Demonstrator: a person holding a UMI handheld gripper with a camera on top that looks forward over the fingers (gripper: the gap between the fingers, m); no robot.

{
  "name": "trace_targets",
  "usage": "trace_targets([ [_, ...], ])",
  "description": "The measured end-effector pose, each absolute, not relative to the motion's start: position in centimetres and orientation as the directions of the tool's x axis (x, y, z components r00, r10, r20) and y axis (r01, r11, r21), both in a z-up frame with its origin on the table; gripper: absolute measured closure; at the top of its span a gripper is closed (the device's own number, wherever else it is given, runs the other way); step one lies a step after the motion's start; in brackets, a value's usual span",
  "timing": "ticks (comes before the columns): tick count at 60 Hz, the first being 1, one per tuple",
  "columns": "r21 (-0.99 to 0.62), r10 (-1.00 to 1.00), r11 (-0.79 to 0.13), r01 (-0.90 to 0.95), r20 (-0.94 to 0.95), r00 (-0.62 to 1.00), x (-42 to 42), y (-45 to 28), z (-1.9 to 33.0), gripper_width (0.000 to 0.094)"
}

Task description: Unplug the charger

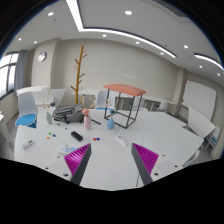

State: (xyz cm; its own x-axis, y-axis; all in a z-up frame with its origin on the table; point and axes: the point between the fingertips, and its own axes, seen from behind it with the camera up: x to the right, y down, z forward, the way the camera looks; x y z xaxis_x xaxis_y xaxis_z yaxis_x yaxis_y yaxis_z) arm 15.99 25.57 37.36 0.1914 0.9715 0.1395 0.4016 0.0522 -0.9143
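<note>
My gripper (111,152) is open above a white table (150,135), with nothing between its magenta pads (78,157). A small dark object (77,135), possibly the charger, lies on the table just beyond the left finger. I cannot make out a socket or cable. A small white piece (122,141) lies just ahead of the right finger.
Clutter stands at the table's far left: a wire basket (64,113), a pink bottle (87,120) and a blue item (26,120). A pink-topped stand (124,91) is beyond the fingers. A wooden coat stand (80,62) is by the wall. White chairs (203,128) are at the right.
</note>
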Motion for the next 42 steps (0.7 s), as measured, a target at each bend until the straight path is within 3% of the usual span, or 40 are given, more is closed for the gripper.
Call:
trace_targets([
  [25, -0.887, 0.984, 0.096, 0.452, 0.152, 0.089, 13.5, 14.0, 31.9, 0.0083],
  [42, -0.886, 0.997, 0.079, 0.456, 0.082, -0.015, 10.8, 3.3, 24.0, 0.0087],
])
